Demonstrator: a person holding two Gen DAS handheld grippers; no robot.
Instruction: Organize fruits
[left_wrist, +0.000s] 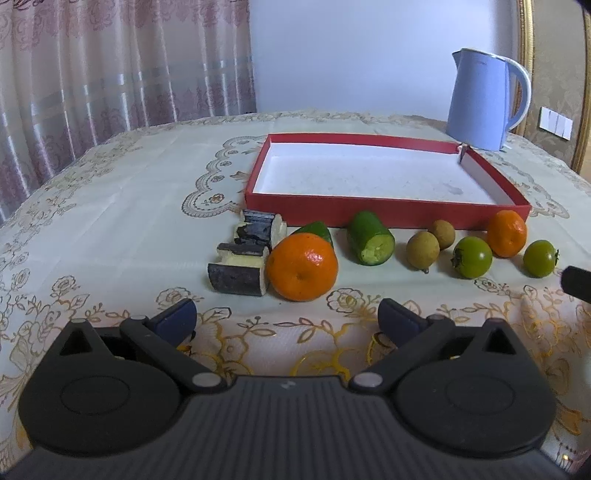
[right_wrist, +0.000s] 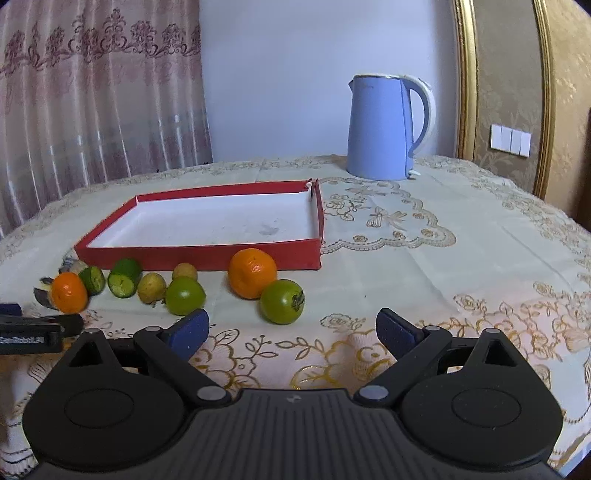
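Hovering low at the bottom of each view, the left gripper (left_wrist: 287, 319) and right gripper (right_wrist: 291, 330) had their jaws spread wide, pinching nothing. Just beyond, mid-frame, the fruits lay in a loose row on the tablecloth (left_wrist: 110, 206): a near orange (left_wrist: 301, 266), two cucumber stubs (left_wrist: 370, 238), two brown longans (left_wrist: 423, 249), two green fruits (left_wrist: 472, 257) with dark calyxes, and a far orange (left_wrist: 506, 233). They looked light, round and likely to roll; the oranges would probably give slightly, so a gentle pinch across the widest part seemed best. Behind them sat the empty red tray (left_wrist: 388, 212), and at the upper right a blue kettle (left_wrist: 480, 99).
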